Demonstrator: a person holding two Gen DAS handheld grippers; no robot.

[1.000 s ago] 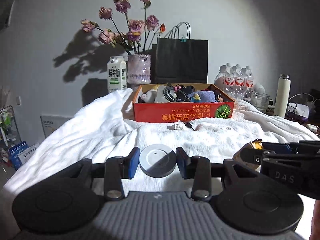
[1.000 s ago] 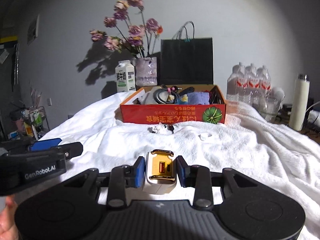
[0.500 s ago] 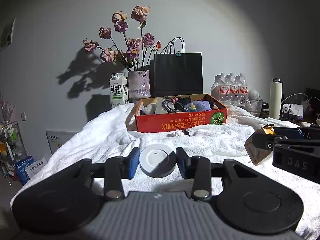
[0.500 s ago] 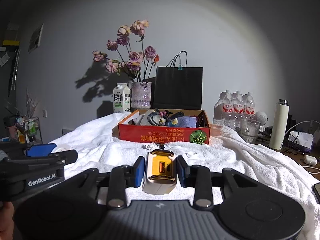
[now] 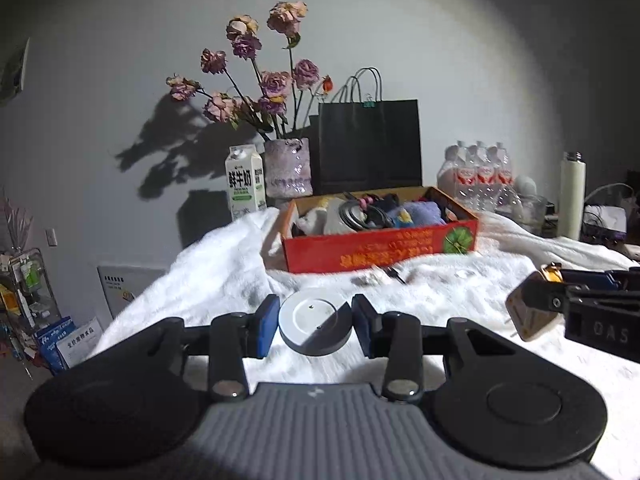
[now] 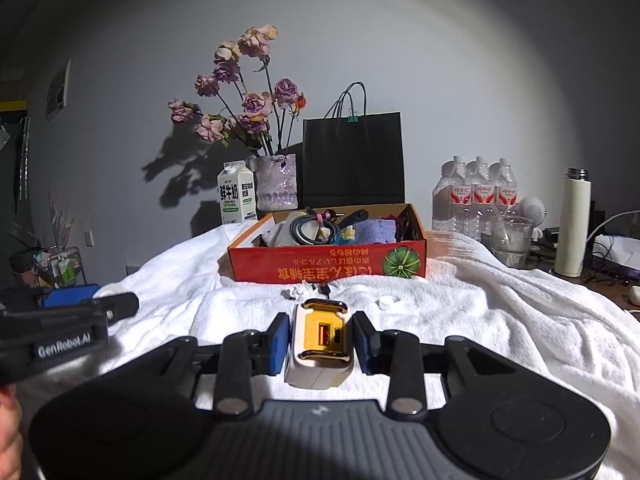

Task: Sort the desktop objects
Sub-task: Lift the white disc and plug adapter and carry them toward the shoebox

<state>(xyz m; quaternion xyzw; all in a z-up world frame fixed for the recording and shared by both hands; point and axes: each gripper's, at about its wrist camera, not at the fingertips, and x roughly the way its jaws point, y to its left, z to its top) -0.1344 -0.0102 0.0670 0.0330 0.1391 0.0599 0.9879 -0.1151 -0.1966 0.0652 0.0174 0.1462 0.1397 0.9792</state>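
My left gripper (image 5: 315,326) is shut on a round white and grey disc (image 5: 315,326), held above the white towel. My right gripper (image 6: 320,342) is shut on a beige charger block with a yellow port face (image 6: 320,340). In the left wrist view that charger block (image 5: 530,312) shows at the right edge, in the right gripper's fingers. The left gripper's fingers (image 6: 76,304) reach in at the left of the right wrist view. Ahead stands a red cardboard box (image 6: 328,270) (image 5: 380,252) holding cables, a blue cloth and other small items.
A white towel (image 6: 480,320) covers the table. Small loose bits (image 6: 312,290) and a white cap (image 6: 387,303) lie before the box. Behind stand a milk carton (image 6: 236,196), a flower vase (image 6: 277,182), a black paper bag (image 6: 352,164), water bottles (image 6: 476,196), a glass (image 6: 510,240) and a white flask (image 6: 574,224).
Both grippers rose and tipped upward, then dropped back partway, each keeping its object. The box now sits lower in both views than a second ago.
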